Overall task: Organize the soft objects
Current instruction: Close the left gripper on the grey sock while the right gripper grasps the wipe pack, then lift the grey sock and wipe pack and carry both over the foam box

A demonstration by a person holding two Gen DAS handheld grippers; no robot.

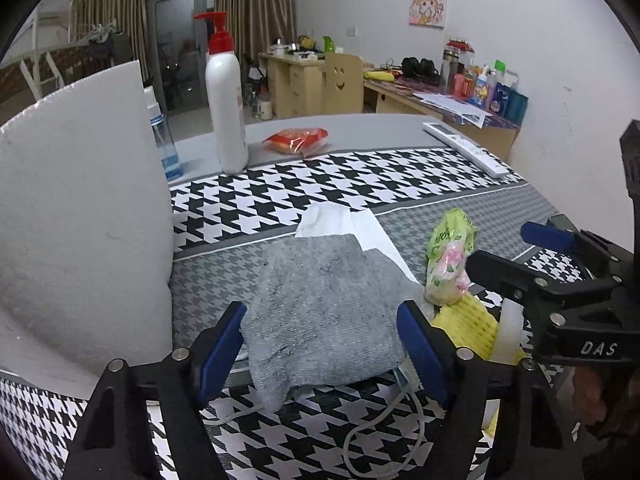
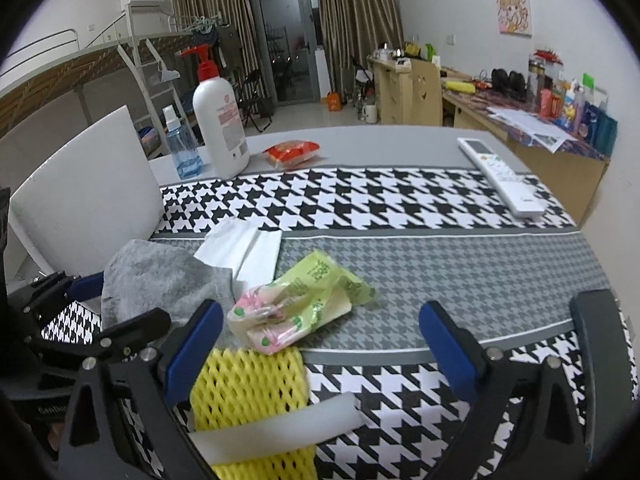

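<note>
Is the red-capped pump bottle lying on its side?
No, the white pump bottle stands upright on the table, beside the blue spray bottle.

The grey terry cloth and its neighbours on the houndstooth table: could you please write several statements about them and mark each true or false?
1. The grey terry cloth lies between the left tool's blue pads. True.
2. The white pump bottle with a red top lies on its side. False: it stands upright.
3. The yellow foam net sleeve sits under the right tool. True.
4. The white remote control rests on the grey cloth. False: it lies apart, at the table's far right.
5. The right tool grips the green-and-pink plastic packet. False: its jaws are open and touch nothing.
</note>
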